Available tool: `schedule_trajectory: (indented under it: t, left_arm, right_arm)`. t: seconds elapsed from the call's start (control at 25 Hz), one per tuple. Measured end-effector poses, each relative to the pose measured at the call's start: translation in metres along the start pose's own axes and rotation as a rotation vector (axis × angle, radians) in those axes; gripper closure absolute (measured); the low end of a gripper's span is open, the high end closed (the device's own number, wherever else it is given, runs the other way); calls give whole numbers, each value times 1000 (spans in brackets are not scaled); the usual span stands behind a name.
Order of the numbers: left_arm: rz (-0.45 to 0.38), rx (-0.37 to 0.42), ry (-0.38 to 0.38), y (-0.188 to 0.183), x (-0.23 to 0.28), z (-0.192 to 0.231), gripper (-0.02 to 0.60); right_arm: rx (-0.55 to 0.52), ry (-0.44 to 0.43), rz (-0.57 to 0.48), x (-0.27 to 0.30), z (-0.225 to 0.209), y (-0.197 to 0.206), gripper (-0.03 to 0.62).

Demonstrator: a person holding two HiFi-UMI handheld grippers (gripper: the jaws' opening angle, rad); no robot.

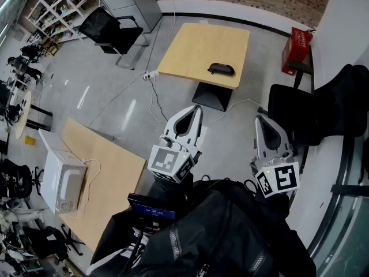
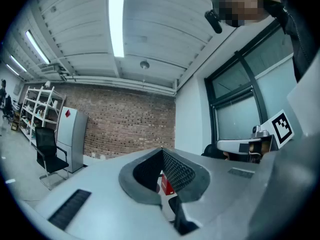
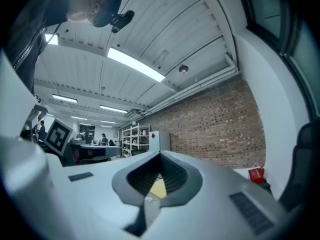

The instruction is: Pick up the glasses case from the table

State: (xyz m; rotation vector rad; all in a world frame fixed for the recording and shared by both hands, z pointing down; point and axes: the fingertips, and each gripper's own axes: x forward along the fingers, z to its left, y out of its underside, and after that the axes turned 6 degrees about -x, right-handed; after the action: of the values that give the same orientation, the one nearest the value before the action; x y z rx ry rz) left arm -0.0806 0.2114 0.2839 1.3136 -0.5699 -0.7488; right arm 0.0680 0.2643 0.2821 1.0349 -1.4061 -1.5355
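Observation:
The black glasses case [image 1: 221, 68] lies near the right front edge of a light wooden table [image 1: 196, 45] across the floor, well ahead of both grippers. My left gripper [image 1: 198, 108] is held level in the air, pointing toward that table, jaws shut with nothing in them; its tips meet in the left gripper view [image 2: 161, 150]. My right gripper [image 1: 258, 119] hangs beside it on the right, also shut and empty [image 3: 160, 155]. A patch of the wooden table [image 3: 157, 188] shows through its jaw hollow. The case does not show in either gripper view.
A red box [image 1: 298, 49] stands on the floor by the wall, right of the table. Black chairs sit at the right [image 1: 294, 111] and far left [image 1: 112, 30]. A white microwave [image 1: 62, 180] rests on a nearer wooden table. Cables [image 1: 153, 97] trail across the grey floor.

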Motion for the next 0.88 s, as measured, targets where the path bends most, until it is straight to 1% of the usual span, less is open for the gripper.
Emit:
schedule_trajectory:
  t: [0.36, 0.52, 0.72, 0.88]
  left_arm:
    - [15, 8, -10, 9, 7, -8, 583]
    - [22, 3, -15, 13, 9, -15, 583]
    - [37, 0, -9, 21, 12, -28, 583]
    - [29, -11, -16, 25, 11, -40, 583]
  right_arm:
    - [1, -20, 8, -4, -8, 7, 591]
    - [2, -45, 24, -7, -7, 13, 591]
    - [7, -72, 44, -15, -8, 21, 591]
    - [23, -83, 55, -26, -9, 28, 591]
